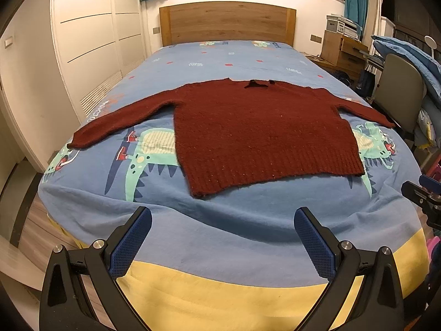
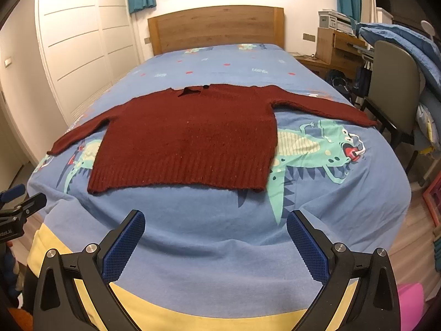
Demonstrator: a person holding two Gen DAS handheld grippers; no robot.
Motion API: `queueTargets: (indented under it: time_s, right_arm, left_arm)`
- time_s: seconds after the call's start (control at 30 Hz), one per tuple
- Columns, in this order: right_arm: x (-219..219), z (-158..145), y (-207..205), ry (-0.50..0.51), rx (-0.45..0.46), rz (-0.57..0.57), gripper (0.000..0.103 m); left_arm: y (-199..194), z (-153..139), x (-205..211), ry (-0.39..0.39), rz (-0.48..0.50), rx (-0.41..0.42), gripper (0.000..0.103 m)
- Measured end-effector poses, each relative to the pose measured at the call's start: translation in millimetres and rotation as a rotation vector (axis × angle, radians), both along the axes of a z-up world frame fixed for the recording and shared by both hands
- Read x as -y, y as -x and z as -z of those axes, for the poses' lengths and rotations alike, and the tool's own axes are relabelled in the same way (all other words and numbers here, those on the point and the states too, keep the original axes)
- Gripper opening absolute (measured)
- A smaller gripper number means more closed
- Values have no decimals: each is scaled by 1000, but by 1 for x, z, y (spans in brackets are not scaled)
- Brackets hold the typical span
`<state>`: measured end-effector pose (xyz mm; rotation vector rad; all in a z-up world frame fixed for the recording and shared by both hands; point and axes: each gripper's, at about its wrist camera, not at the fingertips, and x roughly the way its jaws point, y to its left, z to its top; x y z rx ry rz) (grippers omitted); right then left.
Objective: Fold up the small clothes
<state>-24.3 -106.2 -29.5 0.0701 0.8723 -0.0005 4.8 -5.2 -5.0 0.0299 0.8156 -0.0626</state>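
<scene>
1. Two grippers hang over the foot of a bed (image 1: 220,234), both with jaws spread wide and nothing between the blue pads.
2. At the far left of the left wrist view stands a white wardrobe (image 1: 91,41), running from the upper left down to the floor.
3. Low in that view, the left gripper (image 1: 222,222) frames a stretch of bare blue sheet; its left pad (image 1: 129,245) sits over the yellow band at the bed's end.
4. Mid-frame lies the dark red sweater (image 1: 256,129), flat and unfolded, neck toward the wooden headboard (image 1: 227,22), sleeves stretched out to both sides, hem nearest the camera.
5. It covers the middle of a green dragon print (image 1: 377,143) on the sheet.
6. At the right edge stands a chair (image 1: 399,91), and below it part of the other tool shows.
7. Seen from the right wrist, the right gripper (image 2: 215,219) sits bottom centre, the sweater (image 2: 190,140) left of middle, well apart from the pads.
</scene>
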Motion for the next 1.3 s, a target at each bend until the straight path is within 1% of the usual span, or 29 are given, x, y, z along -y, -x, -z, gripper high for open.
queueTargets:
  time_s: [0.57,0.97,1.3]
  right_arm:
    - [-2,7,-12,-9,-30,-28,103]
    - [-3,17,-25,-19,-77,-38,103]
    - [-5,22,-31,37,-118,-39,103]
  left_arm:
    - [-10,7,-6,5,-15,-28,102]
    - [-22,17,-10,-6,-33,-77,102]
    - [-26,24,-8,-19,-28,-111,102]
